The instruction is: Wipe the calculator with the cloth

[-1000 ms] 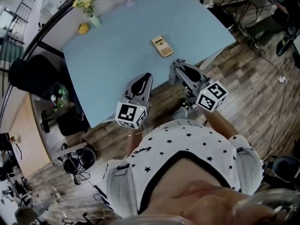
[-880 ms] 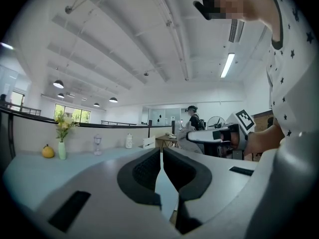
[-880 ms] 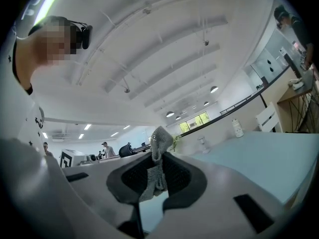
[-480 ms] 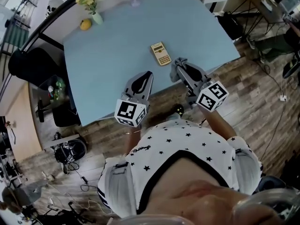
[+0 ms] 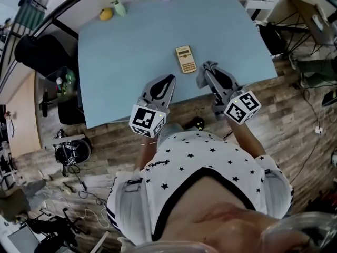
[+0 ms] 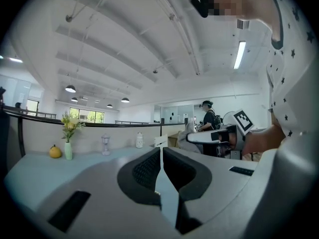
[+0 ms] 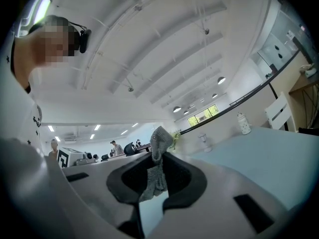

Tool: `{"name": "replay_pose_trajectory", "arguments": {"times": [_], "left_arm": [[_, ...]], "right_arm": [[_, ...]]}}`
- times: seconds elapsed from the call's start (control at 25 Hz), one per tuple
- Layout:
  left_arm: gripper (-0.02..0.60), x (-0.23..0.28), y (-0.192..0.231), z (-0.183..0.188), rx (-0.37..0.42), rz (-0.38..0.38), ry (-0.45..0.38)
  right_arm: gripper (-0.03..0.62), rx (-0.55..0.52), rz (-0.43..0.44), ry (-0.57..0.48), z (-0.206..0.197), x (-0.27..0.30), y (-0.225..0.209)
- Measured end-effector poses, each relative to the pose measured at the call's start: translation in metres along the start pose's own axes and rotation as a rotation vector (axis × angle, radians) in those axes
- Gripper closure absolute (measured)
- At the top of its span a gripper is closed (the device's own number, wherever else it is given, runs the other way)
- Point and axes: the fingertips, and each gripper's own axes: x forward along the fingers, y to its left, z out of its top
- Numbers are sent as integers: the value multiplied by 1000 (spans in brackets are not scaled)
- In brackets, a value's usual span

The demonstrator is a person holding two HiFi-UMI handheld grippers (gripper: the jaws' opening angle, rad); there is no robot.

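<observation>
The calculator [image 5: 185,59] lay flat on the pale blue table [image 5: 126,51], near its front edge, with its long axis running away from us and its far end leaning slightly to the left. Just beside its near end, a little to the right, we held the right gripper [image 5: 206,73]. In the right gripper view, the jaws were clamped on the grey cloth [image 7: 157,151], a tuft of it standing above the tips and the rest hanging down between the pads. The left gripper [image 5: 169,80] hovered at the table edge, on the calculator's left and farther from it. In the left gripper view its jaws met with only a thin slit between them and held nothing. We judged the right gripper the nearer one, so the coming move called for a short reach forward and leftward. That would lower the cloth onto the near end, ready to stroke along the long axis.
</observation>
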Motion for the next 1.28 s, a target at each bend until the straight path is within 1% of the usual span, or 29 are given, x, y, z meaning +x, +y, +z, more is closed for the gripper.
{"name": "replay_pose_trajectory", "arguments": {"times": [0.16, 0.28, 0.44, 0.68, 1.0, 1.28], "left_arm": [[541, -3, 7, -9, -10, 18, 29], [541, -4, 21, -11, -18, 35, 32], [541, 3, 45, -8, -26, 43, 27], [541, 21, 80, 8, -16, 43, 4], [541, 30, 119, -5, -63, 46, 10], [541, 36, 154, -6, -70, 54, -17]], "right_arm": [[543, 18, 3, 8, -5, 10, -8], [543, 22, 1, 26, -11, 23, -12], [543, 12, -13, 62, -13, 47, -22], [543, -8, -41, 121, -18, 79, -41], [543, -32, -79, 244, -47, 126, -65], [543, -62, -111, 373, -82, 162, -87]]}}
